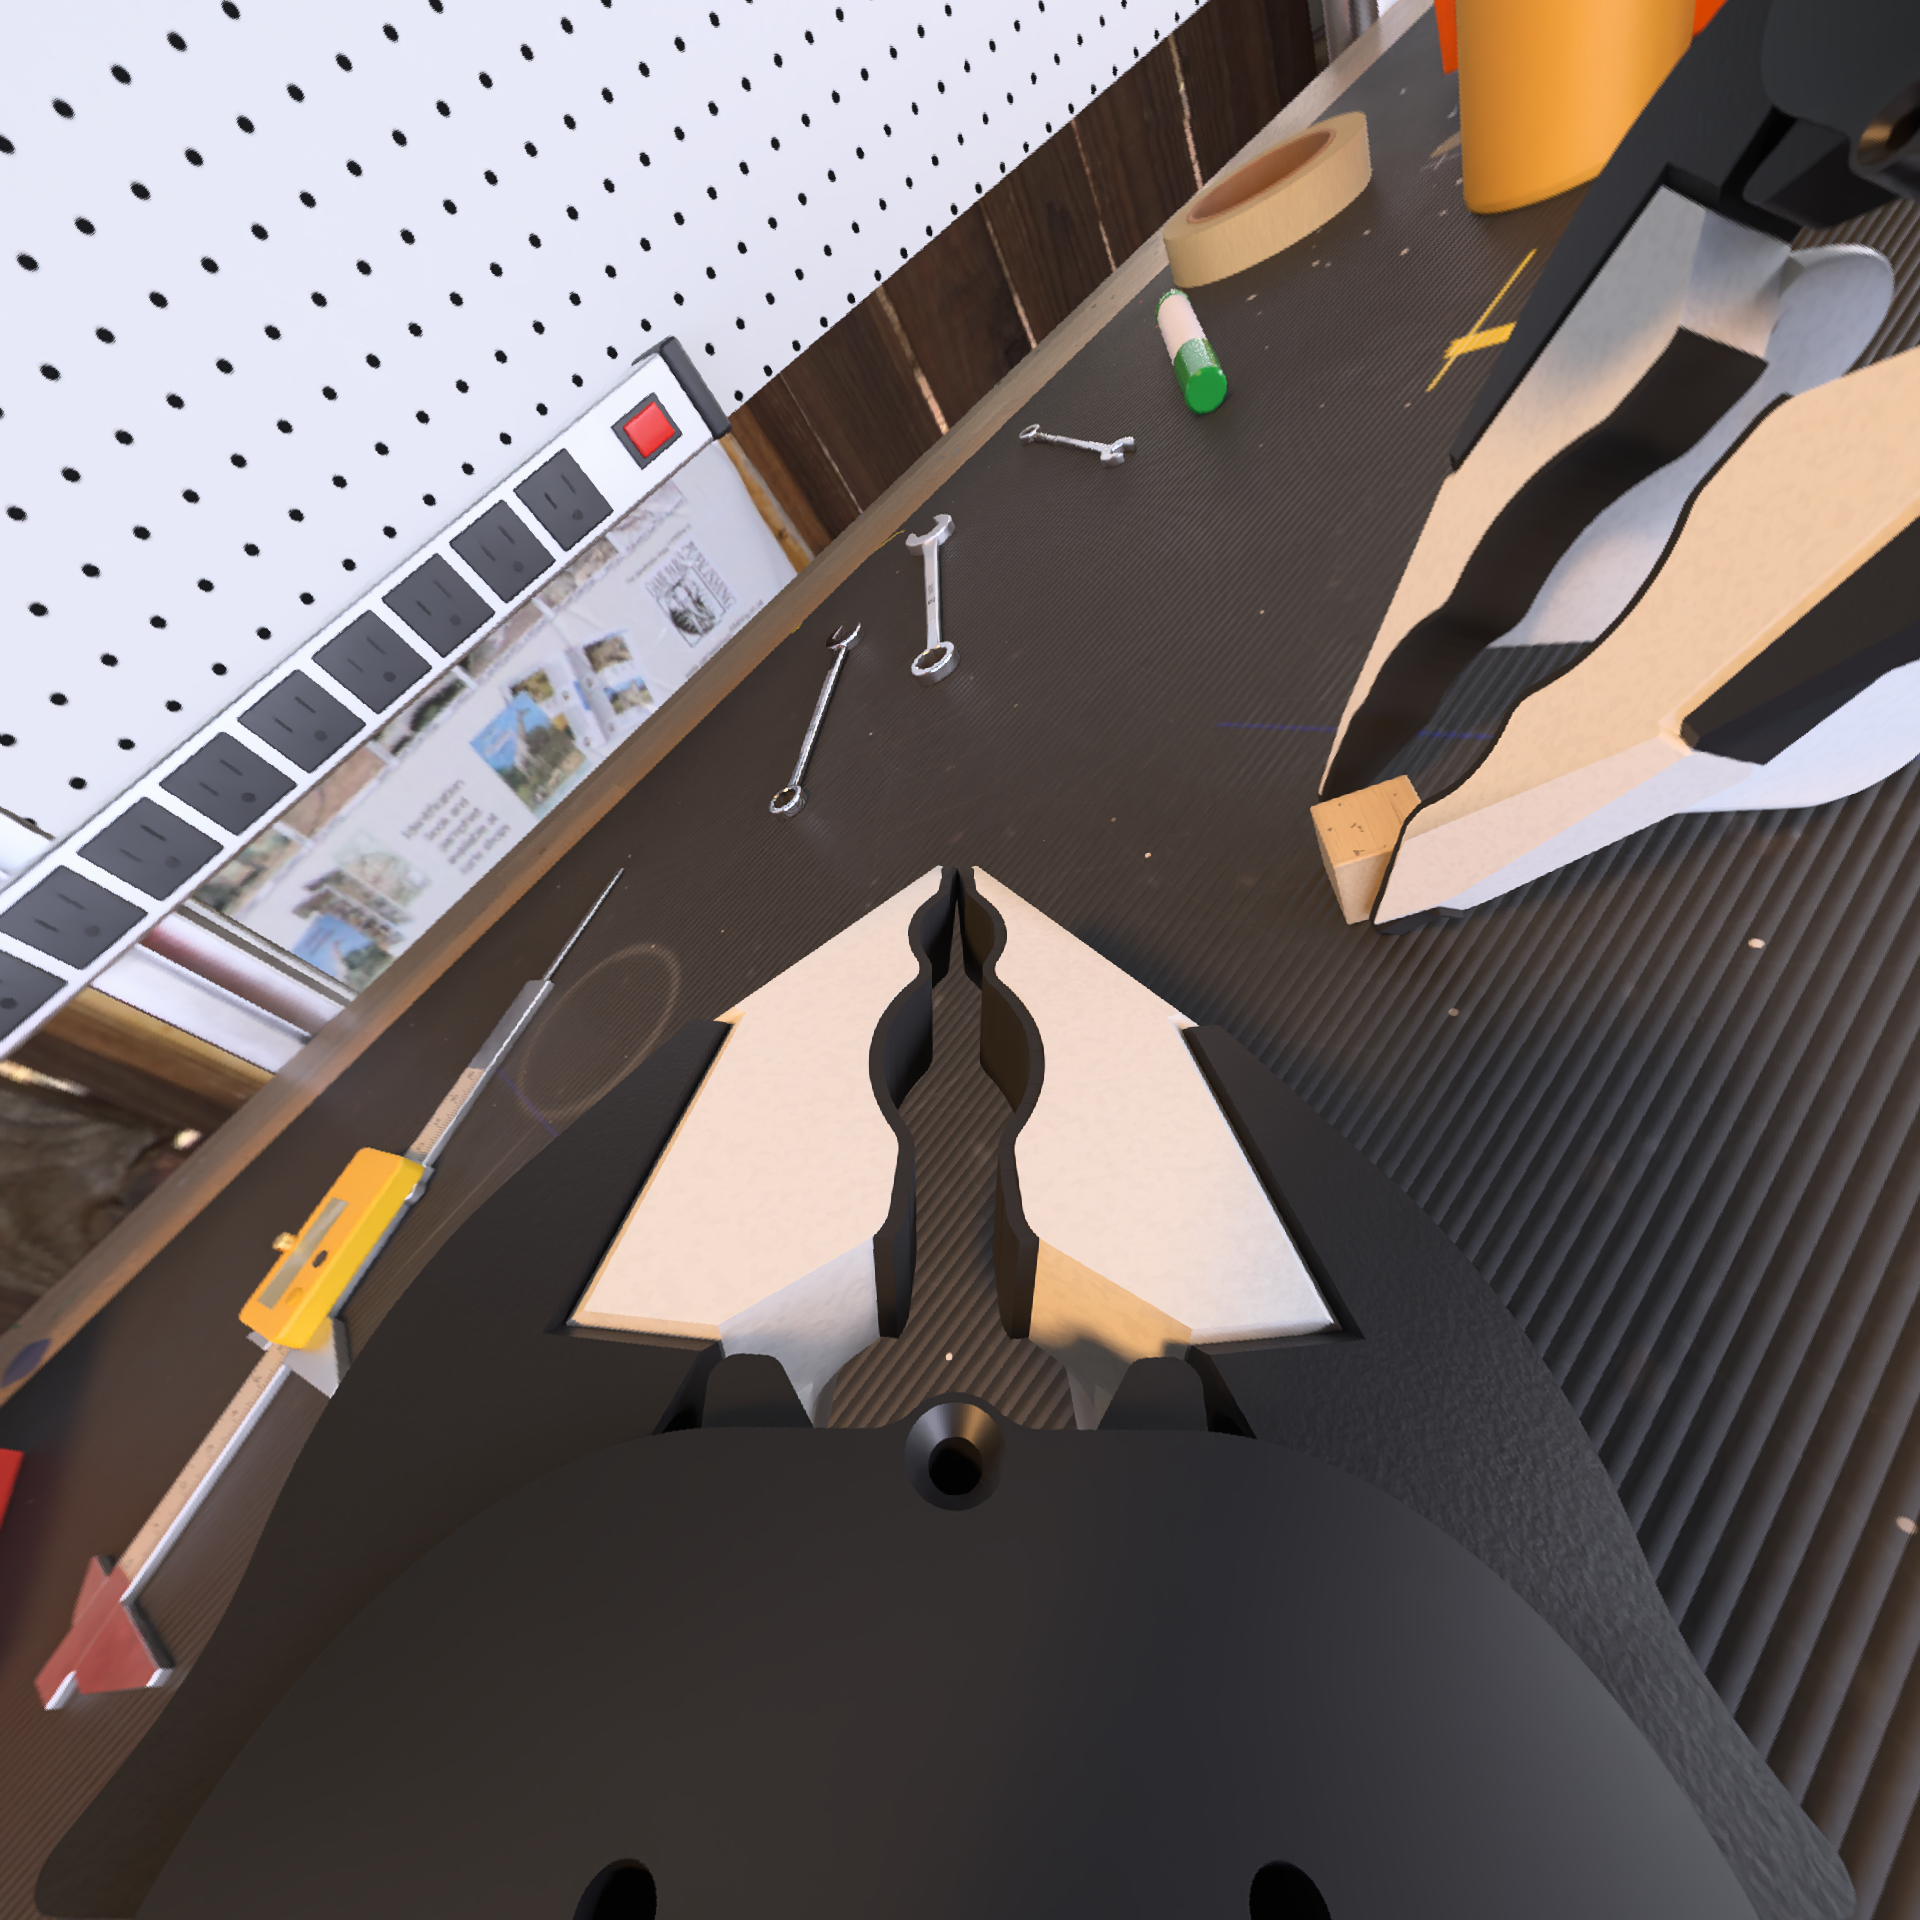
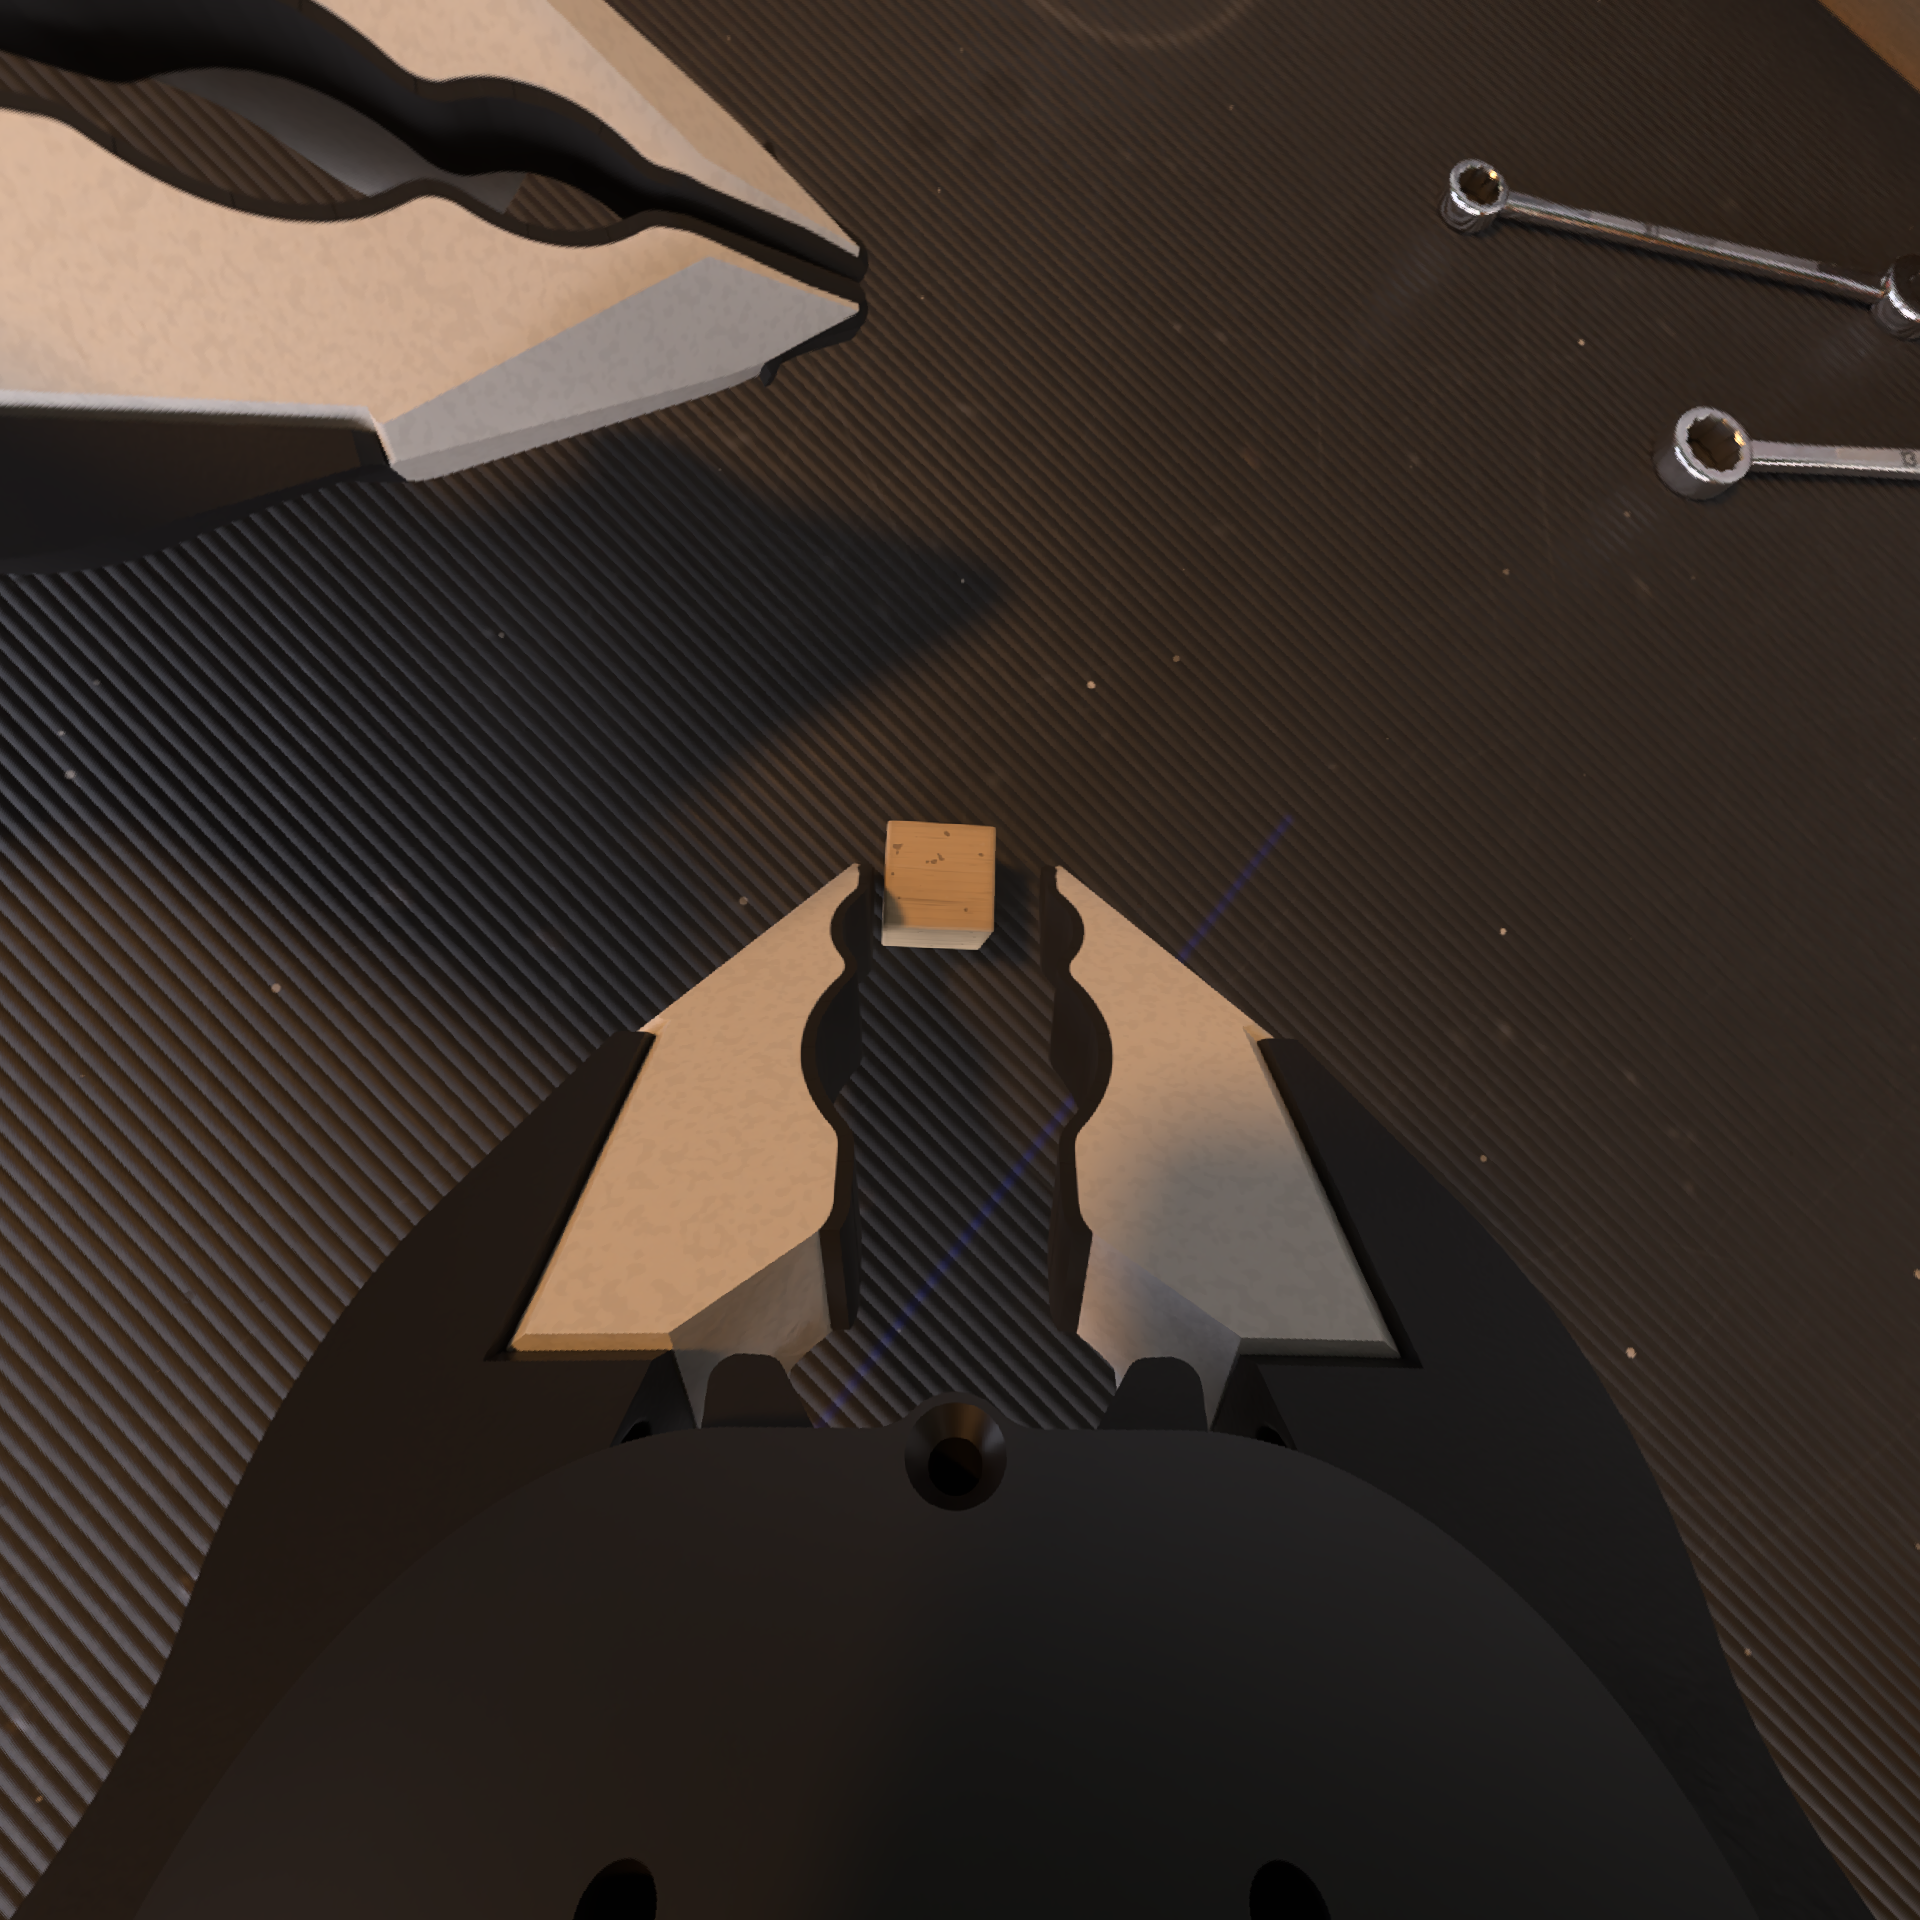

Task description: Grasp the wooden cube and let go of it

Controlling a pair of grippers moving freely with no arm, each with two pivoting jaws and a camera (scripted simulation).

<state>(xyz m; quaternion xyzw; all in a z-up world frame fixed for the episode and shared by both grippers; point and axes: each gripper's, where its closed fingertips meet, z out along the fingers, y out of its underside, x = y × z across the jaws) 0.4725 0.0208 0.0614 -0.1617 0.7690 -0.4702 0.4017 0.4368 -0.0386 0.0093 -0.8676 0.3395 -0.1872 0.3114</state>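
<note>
On my left wrist view I see a caliper [image 1: 312, 1262], a power strip [image 1: 343, 665], three wrenches [image 1: 816, 719], a glue stick [image 1: 1191, 350] and a tape roll [image 1: 1268, 197]; my right view shows only two wrenches. My left gripper [image 1: 956, 883] is closed on nothing. My right gripper [image 2: 958, 883] is parted around the single wooden cube [image 2: 938, 883], which rests on the ribbed mat [image 2: 1351, 831] between the tips.
</note>
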